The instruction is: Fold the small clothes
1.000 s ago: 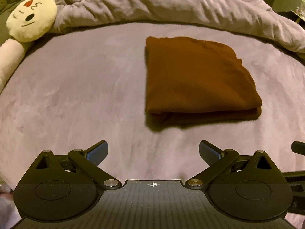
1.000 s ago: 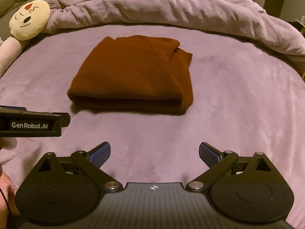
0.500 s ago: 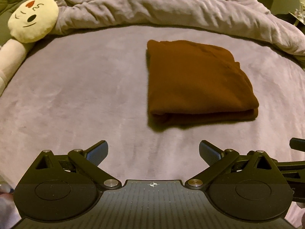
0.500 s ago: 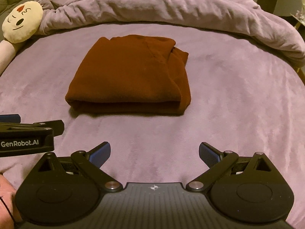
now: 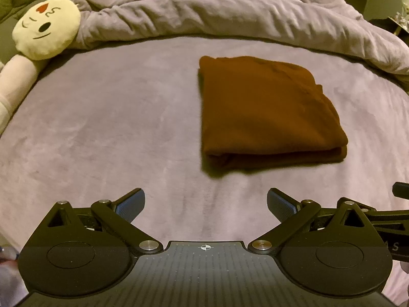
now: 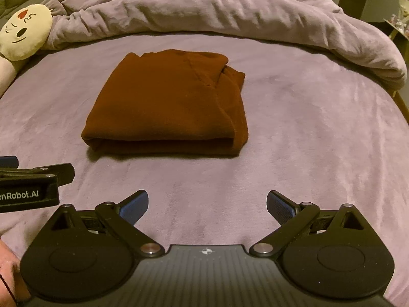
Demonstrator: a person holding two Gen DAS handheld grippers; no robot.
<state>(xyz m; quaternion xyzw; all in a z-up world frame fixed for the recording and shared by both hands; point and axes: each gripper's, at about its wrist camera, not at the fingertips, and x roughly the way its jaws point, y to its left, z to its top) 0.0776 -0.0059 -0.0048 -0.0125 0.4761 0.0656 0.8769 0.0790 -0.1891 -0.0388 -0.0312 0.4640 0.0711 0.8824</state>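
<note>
A brown garment (image 5: 265, 110) lies folded into a flat rectangle on the purple bed sheet (image 5: 115, 133), its thick folded edge facing me. In the right wrist view the same garment (image 6: 171, 102) sits ahead and slightly left. My left gripper (image 5: 205, 204) stands open, well short of the garment and to its left, with nothing between its blue pads. My right gripper (image 6: 207, 204) is open too, empty, a little back from the garment's near edge. The left gripper's body (image 6: 33, 184) shows at the left edge of the right wrist view.
A rumpled purple duvet (image 5: 230, 12) is piled along the far side of the bed. A cream plush toy with a face (image 5: 46, 28) lies at the far left. Bare sheet surrounds the garment on all sides.
Both grippers have drawn back slightly from the garment and stay open. The garment has not moved.
</note>
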